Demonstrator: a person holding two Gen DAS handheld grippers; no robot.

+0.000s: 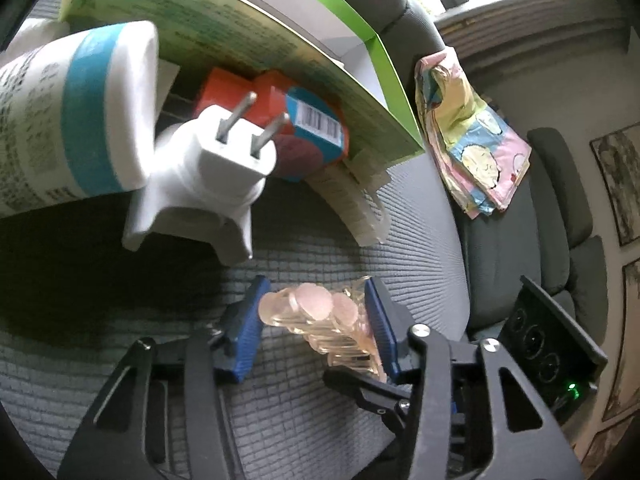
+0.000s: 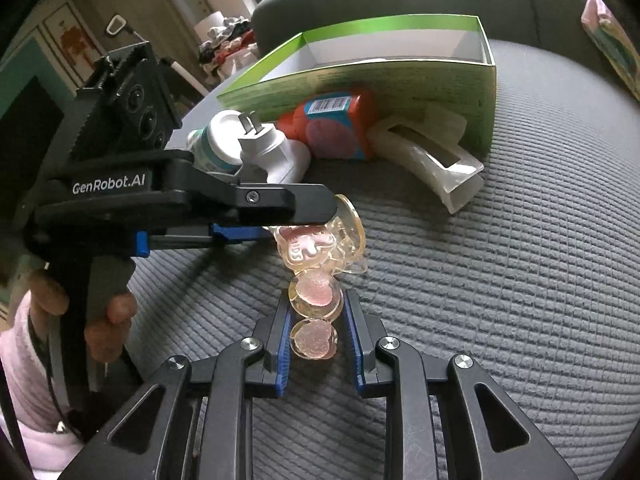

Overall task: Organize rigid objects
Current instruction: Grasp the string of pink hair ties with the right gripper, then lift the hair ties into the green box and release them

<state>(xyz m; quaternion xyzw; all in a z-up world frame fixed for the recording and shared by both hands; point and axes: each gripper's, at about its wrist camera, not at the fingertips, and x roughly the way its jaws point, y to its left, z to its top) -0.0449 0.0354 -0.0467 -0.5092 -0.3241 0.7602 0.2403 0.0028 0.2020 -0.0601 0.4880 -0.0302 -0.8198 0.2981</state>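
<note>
Clear pinkish plastic, a hair clip [image 2: 316, 280] with round pink discs along it, lies on the grey ribbed cushion [image 2: 500, 280], caught at both ends. No earlier picture given, so I note only the present state.

My right gripper [image 2: 316, 320] comes in from the bottom of its own view, pitched steeply down at the cushion. Its blue pads [image 2: 285, 340] are clamped on the near end of the clip, pressing the two pink discs from either side.

My left gripper [image 1: 316, 316] enters the right view from the left, roughly level across the frame, held by a hand [image 2: 108, 320] in a pale pink sleeve [image 2: 24, 380]. In its own view the blue pads sit on either side of the clip's far end and look to be touching it: grasping, as best I can tell.

Clip's long axis runs from the right gripper straight away toward the green box [image 2: 360, 72]; the wider, sculpted end points at the box and sits under the left gripper's upper finger.

Beyond the clip, against the box's near wall: a white plug adapter [image 1: 200, 184], prongs tilted up; a white bottle with a blue band [image 1: 72, 120] on its side; an orange packet [image 1: 304, 128]; and a second, frosted clip [image 2: 432, 156].
</note>
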